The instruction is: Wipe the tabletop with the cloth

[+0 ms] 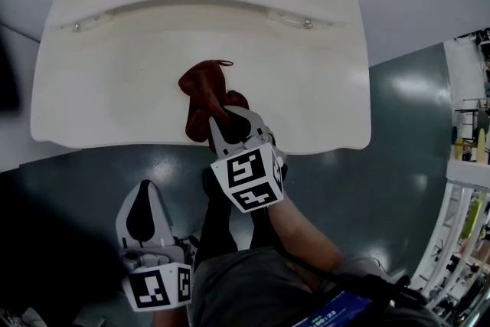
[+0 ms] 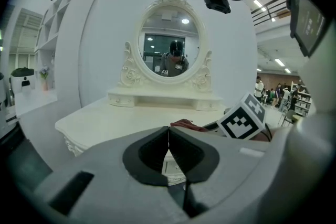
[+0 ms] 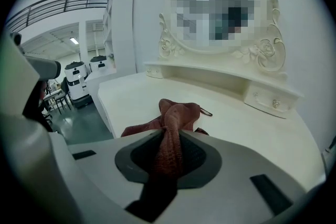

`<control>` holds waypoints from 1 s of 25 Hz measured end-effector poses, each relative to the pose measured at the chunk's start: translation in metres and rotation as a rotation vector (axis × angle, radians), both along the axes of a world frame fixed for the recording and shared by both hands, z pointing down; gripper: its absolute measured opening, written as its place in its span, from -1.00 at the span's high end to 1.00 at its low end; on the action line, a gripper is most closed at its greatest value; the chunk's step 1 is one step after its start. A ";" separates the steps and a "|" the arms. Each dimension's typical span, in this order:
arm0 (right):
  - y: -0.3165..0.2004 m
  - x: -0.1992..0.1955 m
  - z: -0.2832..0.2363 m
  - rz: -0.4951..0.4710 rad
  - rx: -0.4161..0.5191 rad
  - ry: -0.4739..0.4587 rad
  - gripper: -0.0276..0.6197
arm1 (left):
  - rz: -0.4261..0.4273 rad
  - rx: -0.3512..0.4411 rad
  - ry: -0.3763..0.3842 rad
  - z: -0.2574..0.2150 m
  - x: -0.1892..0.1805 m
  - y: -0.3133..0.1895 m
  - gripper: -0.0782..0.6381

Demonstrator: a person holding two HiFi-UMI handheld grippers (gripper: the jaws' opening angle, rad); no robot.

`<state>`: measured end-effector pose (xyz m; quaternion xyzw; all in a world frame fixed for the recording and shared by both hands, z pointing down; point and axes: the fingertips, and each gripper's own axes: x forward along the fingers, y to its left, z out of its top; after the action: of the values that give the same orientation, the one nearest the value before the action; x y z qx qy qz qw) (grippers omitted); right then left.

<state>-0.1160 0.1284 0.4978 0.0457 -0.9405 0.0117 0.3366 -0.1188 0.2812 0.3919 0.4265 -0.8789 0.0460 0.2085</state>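
Observation:
A dark red cloth (image 1: 205,92) lies crumpled on the white dressing table (image 1: 115,88), near its front edge. My right gripper (image 1: 227,121) is shut on the near end of the cloth (image 3: 173,134), and a fold of it runs back between the jaws. The rest of the cloth trails forward onto the tabletop (image 3: 247,128). My left gripper (image 1: 142,204) hangs below the table's front edge, over the floor, with its jaws shut and nothing in them. In the left gripper view that gripper (image 2: 168,140) faces the table from the side, and the right gripper's marker cube (image 2: 243,118) shows beside the cloth (image 2: 184,124).
An oval mirror (image 2: 170,45) in a carved frame stands at the back of the table above a low shelf with small drawers (image 3: 268,99). Grey-green floor (image 1: 398,142) surrounds the table. Shelving (image 1: 467,188) stands at the far right.

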 end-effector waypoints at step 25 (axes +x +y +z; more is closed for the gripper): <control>-0.140 0.140 -0.004 0.211 -0.017 -0.015 0.70 | 0.247 -0.030 -0.025 -0.010 0.106 -0.153 0.74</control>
<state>0.0239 -0.0119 0.4935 0.1419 -0.9327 0.0552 0.3268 -0.0128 0.1280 0.3823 0.5279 -0.8214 0.0897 0.1964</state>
